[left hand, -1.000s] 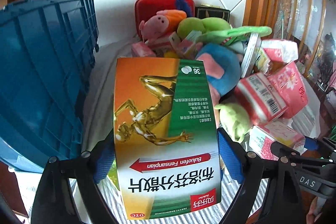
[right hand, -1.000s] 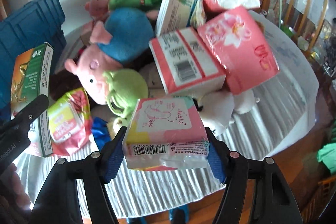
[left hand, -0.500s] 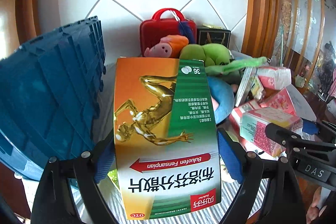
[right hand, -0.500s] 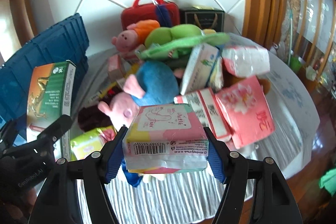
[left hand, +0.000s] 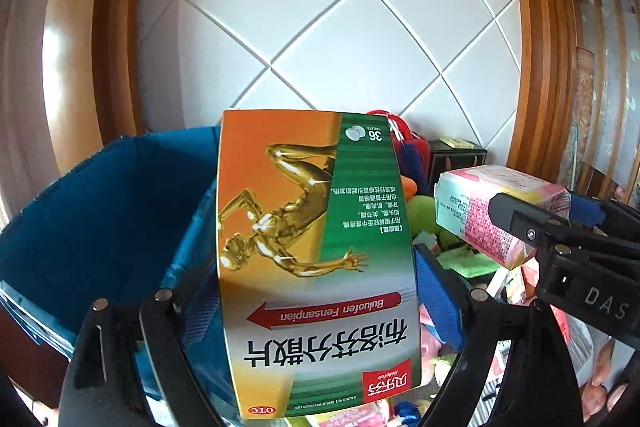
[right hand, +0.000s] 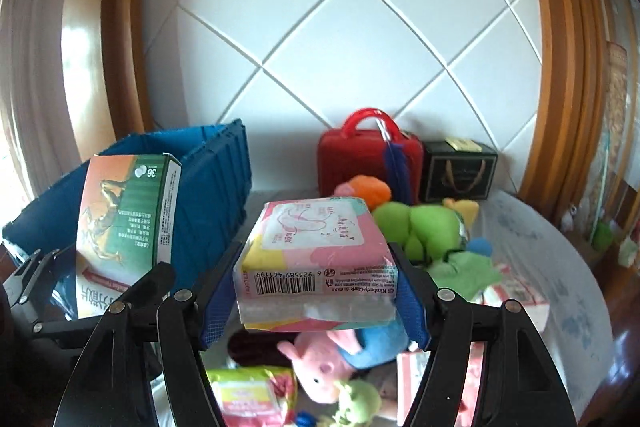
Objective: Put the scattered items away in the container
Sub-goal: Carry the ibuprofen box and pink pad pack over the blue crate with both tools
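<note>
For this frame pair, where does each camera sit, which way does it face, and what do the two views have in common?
Left wrist: sits on the left gripper, looking along its fingers at the held medicine box, with the blue crate and tiled wall beyond; a person's fingers show bottom right.
Right wrist: sits on the right gripper, facing its clamped pink tissue pack, the toy pile and red case behind.
Shared: both show the crate, the medicine box, the pack, the red case and the other gripper.
</note>
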`<state>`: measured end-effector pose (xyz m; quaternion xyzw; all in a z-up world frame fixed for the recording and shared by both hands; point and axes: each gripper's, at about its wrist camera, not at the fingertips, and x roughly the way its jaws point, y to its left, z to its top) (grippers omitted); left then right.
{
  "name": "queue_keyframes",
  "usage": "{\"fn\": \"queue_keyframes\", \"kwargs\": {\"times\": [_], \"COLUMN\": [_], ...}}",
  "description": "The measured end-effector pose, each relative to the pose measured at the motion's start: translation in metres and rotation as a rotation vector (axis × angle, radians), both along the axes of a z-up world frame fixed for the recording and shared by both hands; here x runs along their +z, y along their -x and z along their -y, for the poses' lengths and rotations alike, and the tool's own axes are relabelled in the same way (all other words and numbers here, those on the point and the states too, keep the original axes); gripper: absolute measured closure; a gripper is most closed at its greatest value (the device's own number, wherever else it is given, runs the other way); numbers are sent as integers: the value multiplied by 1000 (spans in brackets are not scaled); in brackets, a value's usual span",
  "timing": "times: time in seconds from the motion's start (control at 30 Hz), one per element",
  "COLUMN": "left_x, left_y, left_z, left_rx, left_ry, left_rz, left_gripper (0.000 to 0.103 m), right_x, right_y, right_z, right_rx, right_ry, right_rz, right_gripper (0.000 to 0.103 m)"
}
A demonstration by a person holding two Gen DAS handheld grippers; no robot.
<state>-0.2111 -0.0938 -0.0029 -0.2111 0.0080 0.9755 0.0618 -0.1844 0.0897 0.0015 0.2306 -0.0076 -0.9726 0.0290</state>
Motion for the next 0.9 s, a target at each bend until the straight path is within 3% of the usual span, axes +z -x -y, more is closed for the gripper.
{"fn": "queue_keyframes", "kwargs": {"times": [0.17,0.33,0.6,0.8,0.9], "left_x": [33,48,39,13,-12], "left_y": [14,44,128,207,250], "left_z": [75,166,269,297,298], "left_rx": [37,106,156,121,94], "left_ry": [23,49,44,37,59], "left_rz": [-14,35,210,401,521], "left_gripper": [15,15,15,15,15], "right_x": [38,52,37,17,-7], "right_y": [23,65,159,235,273], "right_z": [75,167,293,335,335], "right_rx": [56,137,175,103,58], "right_ry": [9,24,20,-38,-83], "right_rz": [-73,-51,87,178,251], "right_gripper": [34,34,34,34,34]}}
